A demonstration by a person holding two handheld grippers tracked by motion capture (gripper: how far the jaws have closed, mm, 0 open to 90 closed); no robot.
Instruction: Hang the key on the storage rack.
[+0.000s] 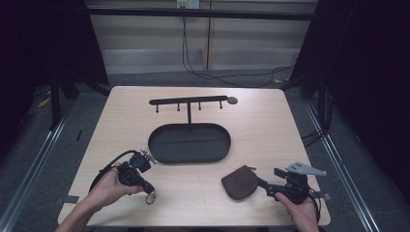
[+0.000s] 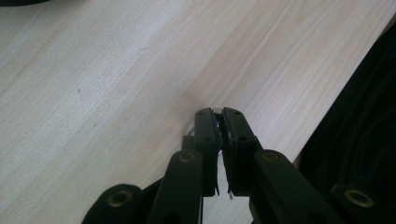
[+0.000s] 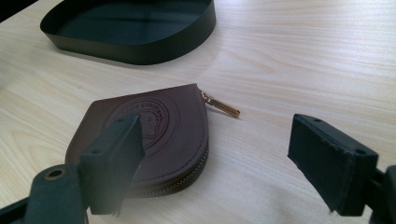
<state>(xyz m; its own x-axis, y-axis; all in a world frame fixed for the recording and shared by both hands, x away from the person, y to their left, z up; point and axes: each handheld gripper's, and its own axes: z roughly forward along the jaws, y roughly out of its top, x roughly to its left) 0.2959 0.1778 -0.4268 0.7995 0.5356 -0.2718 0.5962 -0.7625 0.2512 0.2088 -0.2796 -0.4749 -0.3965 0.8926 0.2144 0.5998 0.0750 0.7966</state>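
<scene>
Pale wood table (image 1: 261, 121) carries a black oval tray (image 1: 189, 143) at centre, with a hook rack (image 1: 188, 102) standing at its twelve o'clock edge. No hook holds anything yet, and the tray is bare, so I judge the work barely begun. At the tray's four o'clock lies a brown leather coin pouch (image 1: 240, 182), flat, its curved edge toward ten o'clock and its gold zip pull (image 3: 223, 107) trailing off sideways. The right gripper (image 1: 270, 186) sits just beside the pouch, jaws wide apart. At seven o'clock the left gripper (image 1: 147, 185) is clamped on a small metal ring (image 1: 151, 196), which dangles below.
</scene>
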